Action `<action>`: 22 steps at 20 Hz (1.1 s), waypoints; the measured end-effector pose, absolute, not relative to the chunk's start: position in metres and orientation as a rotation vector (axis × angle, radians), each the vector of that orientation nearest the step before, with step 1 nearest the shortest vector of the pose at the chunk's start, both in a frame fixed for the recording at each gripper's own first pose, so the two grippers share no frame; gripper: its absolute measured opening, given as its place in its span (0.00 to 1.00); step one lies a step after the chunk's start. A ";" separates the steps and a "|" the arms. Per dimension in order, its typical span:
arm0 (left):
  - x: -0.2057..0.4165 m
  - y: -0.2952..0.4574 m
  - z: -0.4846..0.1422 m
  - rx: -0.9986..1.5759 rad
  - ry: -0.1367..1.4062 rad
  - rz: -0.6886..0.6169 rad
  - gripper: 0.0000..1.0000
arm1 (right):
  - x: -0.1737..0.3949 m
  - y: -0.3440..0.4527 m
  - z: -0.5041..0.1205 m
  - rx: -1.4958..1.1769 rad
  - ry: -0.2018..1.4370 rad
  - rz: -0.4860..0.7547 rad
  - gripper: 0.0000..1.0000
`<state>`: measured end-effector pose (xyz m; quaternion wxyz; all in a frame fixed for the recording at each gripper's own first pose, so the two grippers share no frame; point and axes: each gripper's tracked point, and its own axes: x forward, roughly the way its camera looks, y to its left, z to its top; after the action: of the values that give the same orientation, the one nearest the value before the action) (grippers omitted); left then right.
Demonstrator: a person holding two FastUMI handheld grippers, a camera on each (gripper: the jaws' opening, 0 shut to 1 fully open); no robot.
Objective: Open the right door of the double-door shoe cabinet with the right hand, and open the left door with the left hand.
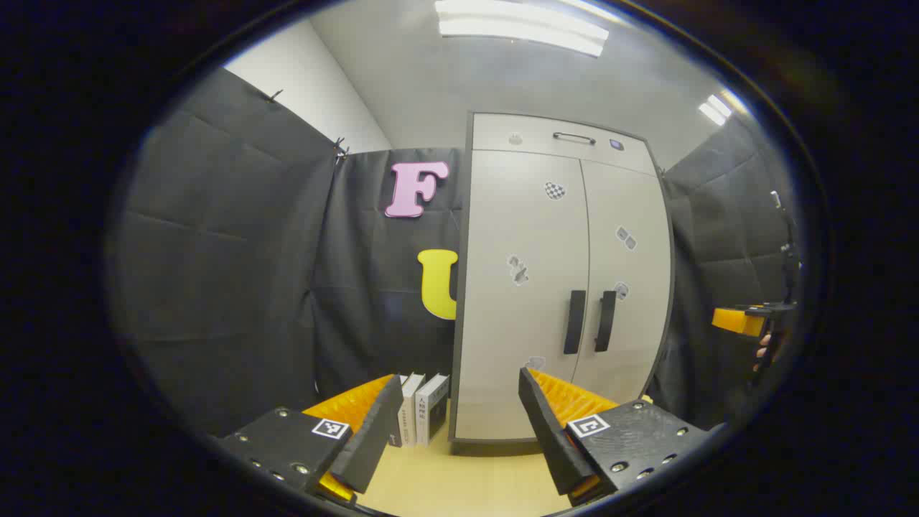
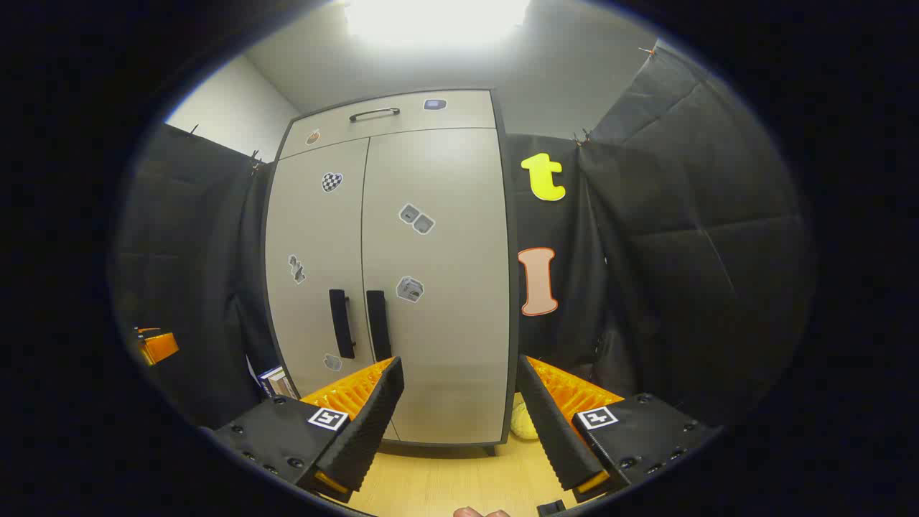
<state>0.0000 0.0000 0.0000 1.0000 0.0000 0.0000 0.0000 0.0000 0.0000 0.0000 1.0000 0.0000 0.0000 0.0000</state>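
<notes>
A tall pale-grey shoe cabinet [image 1: 553, 273] [image 2: 402, 273] stands against the booth wall with both doors closed. Two dark vertical handles sit side by side at the centre seam: the left door's handle [image 1: 574, 322] [image 2: 342, 324] and the right door's handle [image 1: 605, 321] [image 2: 378, 325]. In the left gripper view my left gripper [image 1: 459, 424] is open, well short of the cabinet and aimed left of the handles. In the right gripper view my right gripper [image 2: 459, 424] is open too, facing the right door's lower part, right of the handles. Nothing lies between either pair of fingers.
A top drawer with a bar handle [image 1: 574, 138] [image 2: 374, 113] caps the cabinet. Several books [image 1: 423, 416] stand on the wooden floor left of it. A pale yellow object [image 2: 523, 422] lies at its right foot. The other gripper shows at the view edges [image 1: 747, 319] [image 2: 154, 345].
</notes>
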 end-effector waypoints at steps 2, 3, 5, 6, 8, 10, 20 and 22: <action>0.002 -0.010 0.004 -0.009 -0.001 0.010 0.94 | 0.005 -0.008 0.002 -0.013 0.005 0.004 0.96; 0.003 -0.015 0.006 -0.013 -0.001 0.017 0.94 | 0.008 -0.014 0.002 -0.020 0.007 0.008 0.96; 0.005 -0.024 0.010 -0.011 0.002 0.040 0.94 | 0.013 -0.025 0.008 -0.022 0.001 0.019 0.96; 0.006 -0.029 0.012 -0.007 0.002 0.049 0.94 | 0.017 -0.030 0.013 -0.019 -0.007 0.025 0.96; 0.007 -0.039 0.013 0.007 0.001 0.067 0.94 | 0.026 -0.042 0.020 -0.003 -0.024 0.045 1.00; 0.004 -0.049 0.010 0.014 0.007 0.093 0.94 | 0.031 -0.051 0.022 0.009 -0.037 0.070 0.96; -0.037 -0.072 -0.018 -0.042 0.018 0.248 0.94 | 0.056 -0.055 0.007 0.072 0.012 0.207 0.98; -0.039 -0.060 -0.026 -0.028 0.030 0.265 0.94 | 0.062 -0.045 0.011 0.072 0.007 0.207 0.98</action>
<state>-0.0390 -0.0602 -0.0260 0.9910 -0.0141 0.0150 0.1321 0.0618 -0.0454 0.0113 0.9940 0.0360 0.0036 0.1031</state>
